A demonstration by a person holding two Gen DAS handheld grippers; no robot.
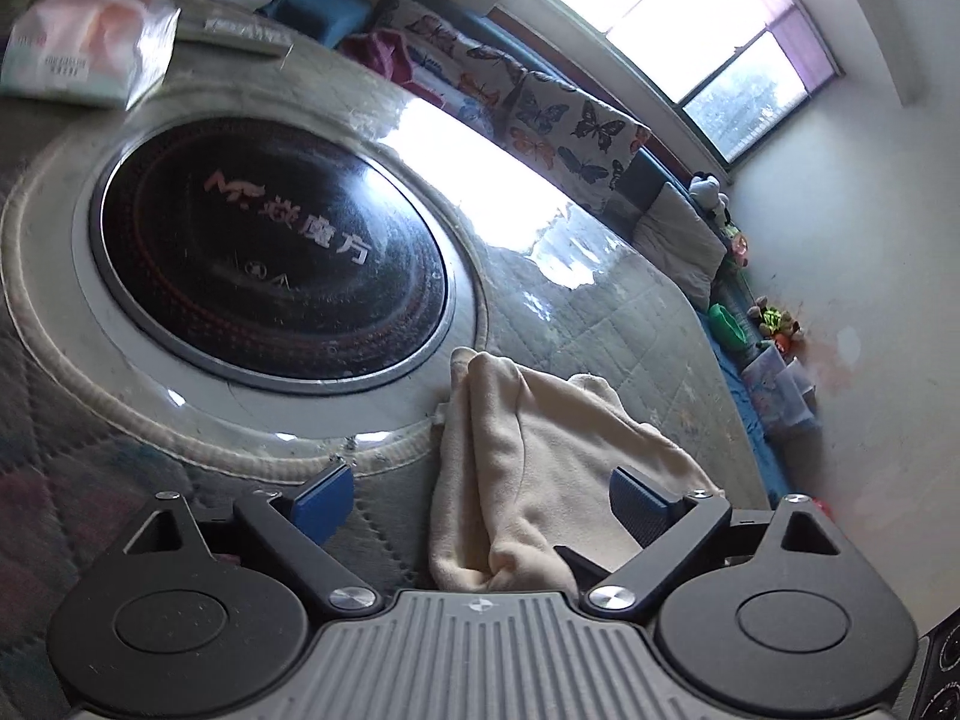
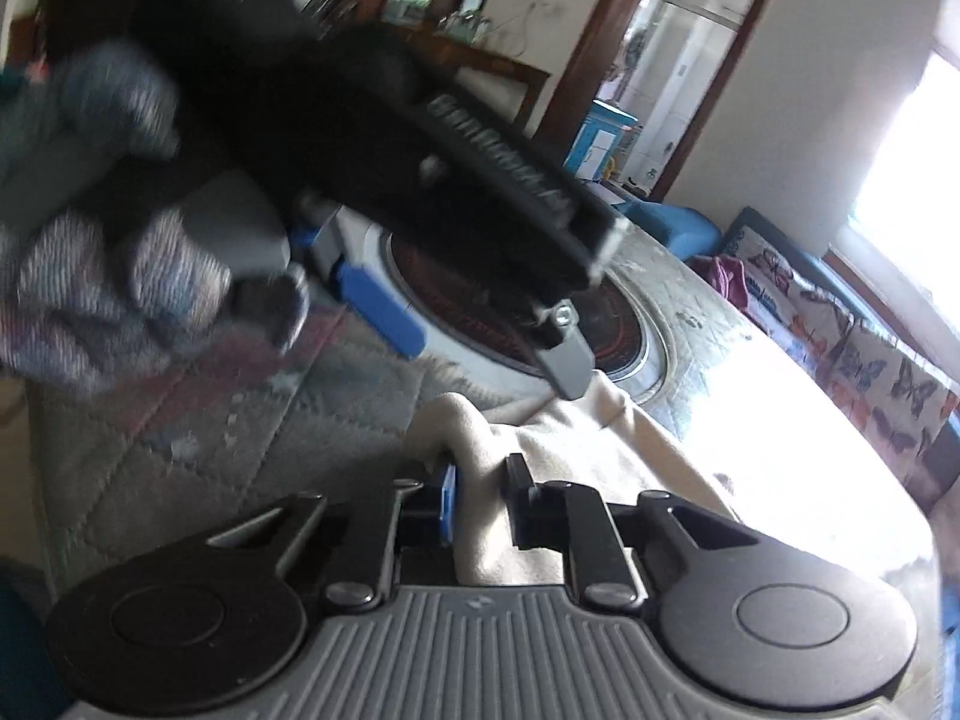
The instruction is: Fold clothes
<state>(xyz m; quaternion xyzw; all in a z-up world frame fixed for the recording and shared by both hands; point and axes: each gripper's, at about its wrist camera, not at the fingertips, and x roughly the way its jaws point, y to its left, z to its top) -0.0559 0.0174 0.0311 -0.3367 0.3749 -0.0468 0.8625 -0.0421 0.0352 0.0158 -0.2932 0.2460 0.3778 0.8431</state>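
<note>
My left gripper (image 1: 480, 498) has its jaws spread wide, blue pads to either side of the cream garment (image 1: 540, 468), neither pad pressing the cloth. My right gripper (image 2: 480, 492) has its jaws drawn close together, pinching a raised ridge of the same cream garment (image 2: 540, 456) between the pads. From the right wrist, my left gripper (image 2: 480, 354) appears blurred above the cloth, carried by my gloved left hand (image 2: 102, 276) in a mottled grey knit.

The garment lies bunched in soft folds on the quilted table cover (image 1: 90, 480), its far edge touching the pale rim of the round black cooktop (image 1: 270, 252) set into the table; the cooktop bears pale lettering. A transparent sheet over the cover reflects the window (image 1: 708, 30) brightly.

At the table's far side lies a soft pack of tissues (image 1: 84, 42), blurred. Beyond the table runs a bench with a butterfly-print cover (image 1: 540, 114), a grey cushion (image 1: 678, 240) and small toys (image 1: 774, 324) further along it, against the white wall. From the right wrist, a doorway (image 2: 654, 66) with a dark wooden frame shows behind the table.
</note>
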